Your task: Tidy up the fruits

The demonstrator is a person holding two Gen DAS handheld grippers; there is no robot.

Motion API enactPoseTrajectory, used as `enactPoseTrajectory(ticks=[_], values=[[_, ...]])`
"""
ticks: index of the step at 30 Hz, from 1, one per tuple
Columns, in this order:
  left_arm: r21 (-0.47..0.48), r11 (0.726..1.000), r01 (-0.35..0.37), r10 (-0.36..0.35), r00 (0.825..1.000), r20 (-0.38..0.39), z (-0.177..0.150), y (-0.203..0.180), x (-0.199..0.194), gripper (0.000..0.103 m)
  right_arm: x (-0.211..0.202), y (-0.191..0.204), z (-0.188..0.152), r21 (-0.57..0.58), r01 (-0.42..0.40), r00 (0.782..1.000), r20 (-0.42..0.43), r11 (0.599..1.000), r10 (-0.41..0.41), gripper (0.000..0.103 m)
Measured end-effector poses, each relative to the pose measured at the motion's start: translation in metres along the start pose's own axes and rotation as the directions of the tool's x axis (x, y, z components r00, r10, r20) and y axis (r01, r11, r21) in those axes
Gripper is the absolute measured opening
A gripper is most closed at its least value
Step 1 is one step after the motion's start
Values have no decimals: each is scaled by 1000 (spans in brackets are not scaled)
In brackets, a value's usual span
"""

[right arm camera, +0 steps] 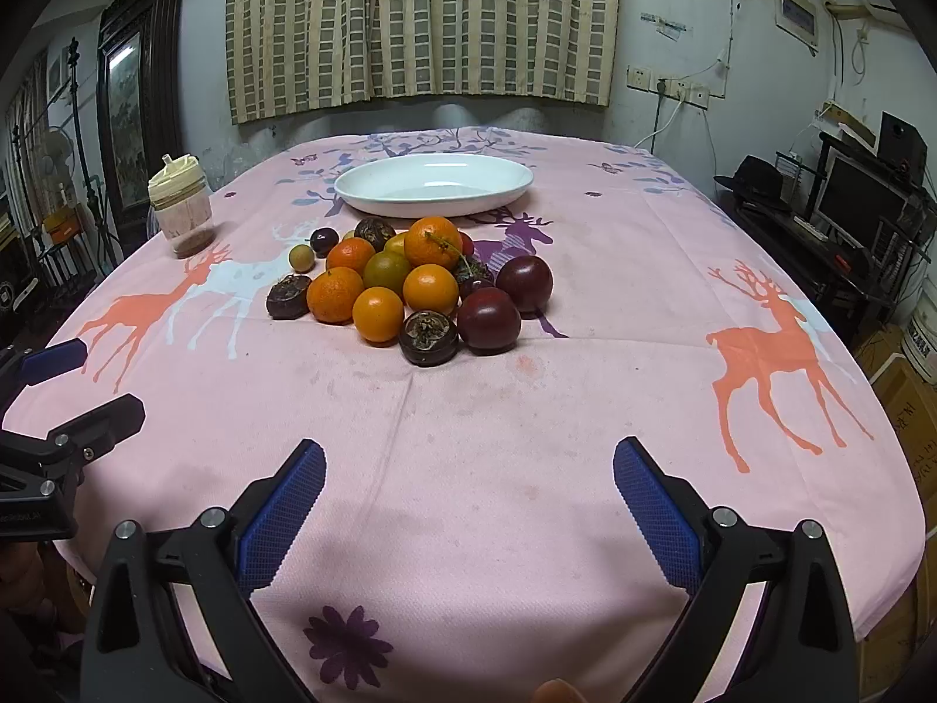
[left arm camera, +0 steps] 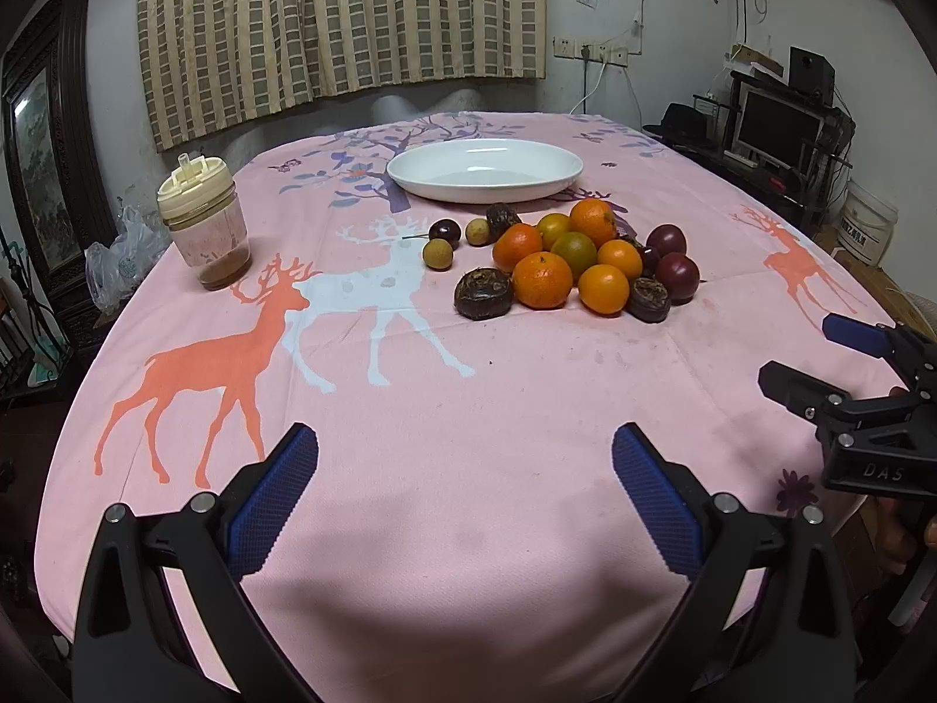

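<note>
A heap of fruit [left arm camera: 577,260] [right arm camera: 410,287] lies mid-table on the pink deer cloth: several oranges, a greenish one, dark purple round fruits [right arm camera: 489,320], brown water chestnuts [left arm camera: 484,293] and small tan longans [left arm camera: 437,253]. Behind the heap sits an empty white oval plate [left arm camera: 410,173] [right arm camera: 357,190]. My left gripper [left arm camera: 465,498] hovers open over the near cloth, well short of the fruit, with nothing between its blue pads. My right gripper [right arm camera: 468,498] is likewise open and empty near the front edge. Each gripper shows at the side of the other's view, right gripper [left arm camera: 820,357], left gripper [right arm camera: 82,378].
A lidded jar [left arm camera: 204,222] [right arm camera: 181,211] with brown residue stands at the table's left. A plastic bag [left arm camera: 120,263] and a dark framed cabinet are off the left edge. A desk with a monitor [left arm camera: 773,129] and a hat stands to the right. A curtain hangs behind.
</note>
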State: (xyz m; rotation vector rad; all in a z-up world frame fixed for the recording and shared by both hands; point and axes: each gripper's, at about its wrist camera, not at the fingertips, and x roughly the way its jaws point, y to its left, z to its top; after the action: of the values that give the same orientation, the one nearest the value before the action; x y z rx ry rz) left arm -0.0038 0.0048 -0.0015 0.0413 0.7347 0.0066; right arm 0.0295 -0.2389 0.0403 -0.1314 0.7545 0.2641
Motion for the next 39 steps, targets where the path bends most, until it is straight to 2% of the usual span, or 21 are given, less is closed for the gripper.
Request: enactPoseTrajectory(ticks=[39], values=[[2,1000,-3,3,1000,-6,1,-1,1,99,3,1,-2,-9,1,1000,-9,1000,-2,99]])
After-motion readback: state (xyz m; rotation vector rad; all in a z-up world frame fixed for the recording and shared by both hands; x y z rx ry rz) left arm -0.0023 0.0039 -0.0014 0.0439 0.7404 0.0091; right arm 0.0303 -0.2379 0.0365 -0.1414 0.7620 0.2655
